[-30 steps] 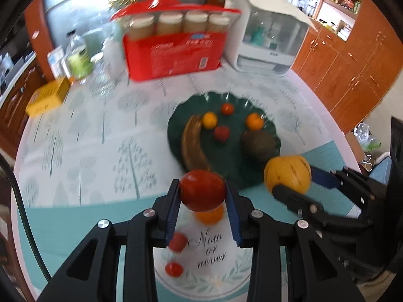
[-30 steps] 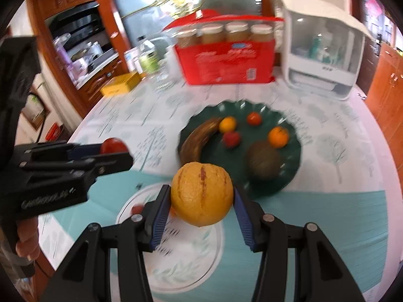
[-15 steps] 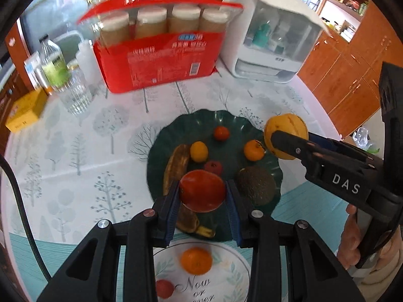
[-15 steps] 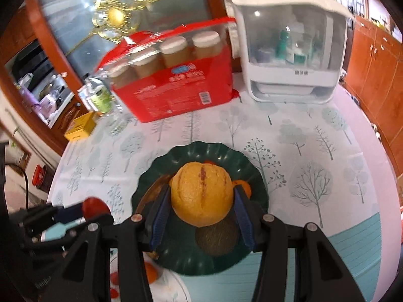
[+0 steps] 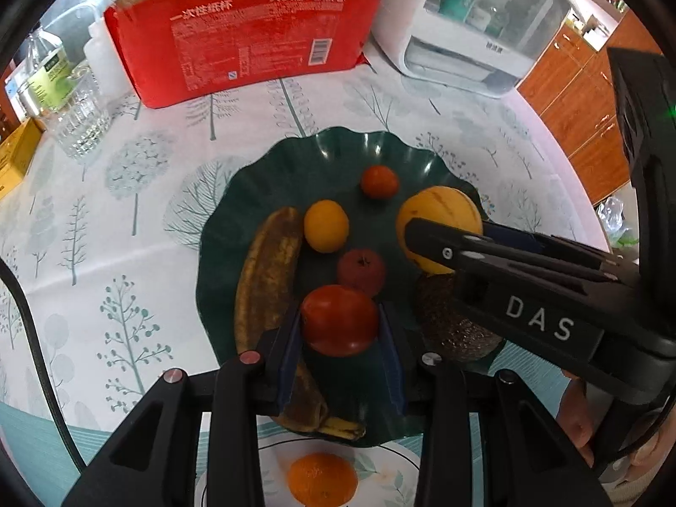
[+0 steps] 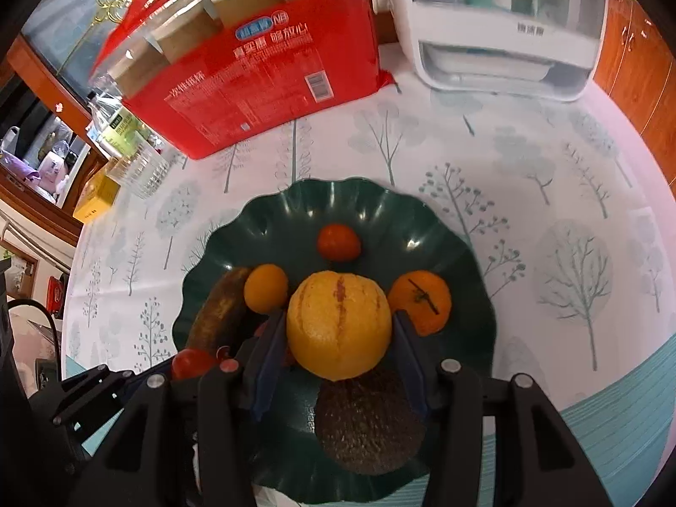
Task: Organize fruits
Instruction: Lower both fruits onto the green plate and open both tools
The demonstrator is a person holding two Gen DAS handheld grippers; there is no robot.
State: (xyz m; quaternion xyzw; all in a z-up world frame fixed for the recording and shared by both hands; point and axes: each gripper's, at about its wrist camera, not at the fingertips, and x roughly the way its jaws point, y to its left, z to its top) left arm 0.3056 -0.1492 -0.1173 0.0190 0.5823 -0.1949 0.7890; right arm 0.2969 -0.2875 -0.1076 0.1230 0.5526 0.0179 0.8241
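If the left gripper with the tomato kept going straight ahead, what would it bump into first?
Probably the small dark red fruit, just beyond the tomato in the left gripper, on the green plate. Depth is unclear.

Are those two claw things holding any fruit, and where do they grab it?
Yes. The left gripper clamps a red tomato by its sides; the right gripper clamps a yellow striped melon by its sides.
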